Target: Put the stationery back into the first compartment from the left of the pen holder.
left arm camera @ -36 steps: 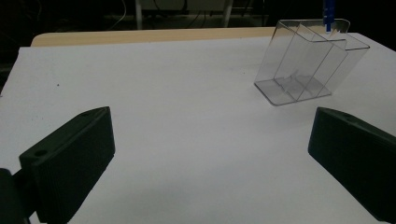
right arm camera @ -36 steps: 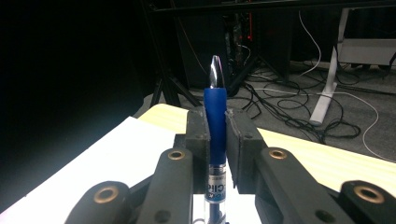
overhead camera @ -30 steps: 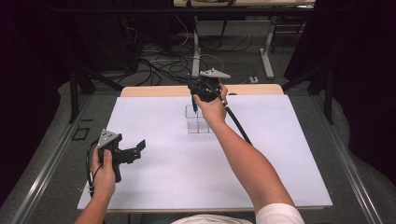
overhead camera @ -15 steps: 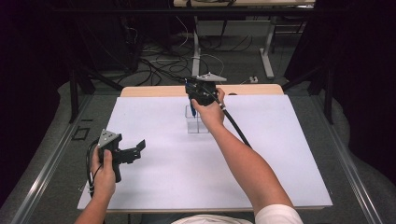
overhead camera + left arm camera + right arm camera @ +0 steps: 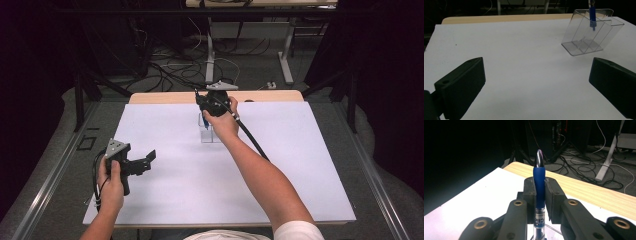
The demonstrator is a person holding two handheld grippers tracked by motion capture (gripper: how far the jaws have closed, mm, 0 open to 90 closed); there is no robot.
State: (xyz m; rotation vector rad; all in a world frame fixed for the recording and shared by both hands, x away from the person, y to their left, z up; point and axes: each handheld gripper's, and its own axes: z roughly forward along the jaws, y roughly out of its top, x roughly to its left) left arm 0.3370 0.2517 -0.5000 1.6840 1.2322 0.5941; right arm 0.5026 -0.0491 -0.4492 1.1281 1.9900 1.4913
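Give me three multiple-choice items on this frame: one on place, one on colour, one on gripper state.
1. Where does the clear holder stand?
A. far part of the white sheet
B. near edge by the person
C. on the floor

2. What colour is the pen grip?
A. red
B. blue
C. green

3. How is the left gripper?
A. shut on the pen
B. shut on nothing
C. open

Key: 1 A, the high view shows it near the far wooden edge. 2 B, blue in the right gripper view. 3 C, its jaws stand wide apart with nothing between; the right gripper clamps the pen.
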